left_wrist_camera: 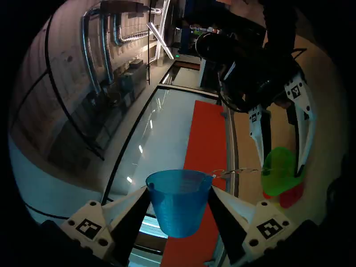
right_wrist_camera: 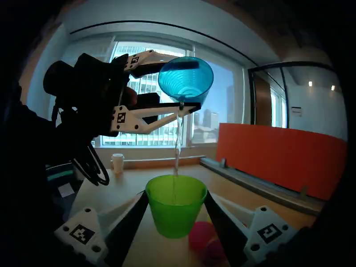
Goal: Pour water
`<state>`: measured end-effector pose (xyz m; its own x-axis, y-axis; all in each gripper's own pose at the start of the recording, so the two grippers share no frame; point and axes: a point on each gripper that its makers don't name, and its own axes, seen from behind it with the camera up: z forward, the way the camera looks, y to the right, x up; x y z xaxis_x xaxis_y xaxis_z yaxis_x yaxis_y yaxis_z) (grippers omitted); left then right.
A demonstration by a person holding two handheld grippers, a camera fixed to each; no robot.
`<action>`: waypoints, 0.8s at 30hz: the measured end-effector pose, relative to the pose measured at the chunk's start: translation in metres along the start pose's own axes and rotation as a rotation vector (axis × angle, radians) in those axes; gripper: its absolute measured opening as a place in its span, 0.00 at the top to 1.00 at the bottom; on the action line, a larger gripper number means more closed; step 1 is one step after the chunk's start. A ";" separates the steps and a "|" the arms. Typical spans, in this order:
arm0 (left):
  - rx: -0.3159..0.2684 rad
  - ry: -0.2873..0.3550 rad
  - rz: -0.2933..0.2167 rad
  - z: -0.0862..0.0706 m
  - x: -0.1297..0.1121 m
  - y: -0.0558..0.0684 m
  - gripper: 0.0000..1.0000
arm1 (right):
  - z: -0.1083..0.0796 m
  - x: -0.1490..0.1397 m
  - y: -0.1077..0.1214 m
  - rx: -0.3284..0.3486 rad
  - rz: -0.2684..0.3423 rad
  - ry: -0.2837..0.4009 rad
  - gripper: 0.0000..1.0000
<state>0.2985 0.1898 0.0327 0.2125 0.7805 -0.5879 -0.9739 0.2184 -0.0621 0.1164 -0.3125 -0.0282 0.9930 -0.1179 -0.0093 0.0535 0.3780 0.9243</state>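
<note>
Water [right_wrist_camera: 178, 138] runs in a thin stream from the tipped blue cup [right_wrist_camera: 185, 80] into the green cup [right_wrist_camera: 175, 211] directly below. Left tongs [left_wrist_camera: 179, 190] clamp the blue cup, right tongs [right_wrist_camera: 175, 196] clamp the green cup upright over the desk [right_wrist_camera: 133, 178]. Pouring lip must stay above the green mouth, or it likely spills.

Your left gripper [left_wrist_camera: 179, 190] and right gripper [right_wrist_camera: 175, 196] match: white fingers [left_wrist_camera: 116, 204] with black inner faces, a square black-and-white marker [left_wrist_camera: 88, 228] at each finger base, small dark screw holes [left_wrist_camera: 92, 203] around it. Behind the left gripper's fingers you have a black housing [right_wrist_camera: 89, 89]; a black cable [right_wrist_camera: 95, 171] loops beneath it.
</note>
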 end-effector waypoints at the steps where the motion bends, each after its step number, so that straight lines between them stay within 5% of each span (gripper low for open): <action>1: 0.000 0.000 0.002 0.000 0.000 0.001 0.15 | 0.000 0.000 0.000 0.000 0.000 0.000 0.09; 24: 0.010 -0.002 0.067 0.006 0.001 0.001 0.15 | 0.000 0.001 0.001 -0.003 0.000 0.006 0.09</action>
<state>0.2982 0.1947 0.0367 0.1471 0.7946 -0.5891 -0.9851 0.1715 -0.0145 0.1178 -0.3122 -0.0274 0.9935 -0.1129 -0.0117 0.0542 0.3809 0.9230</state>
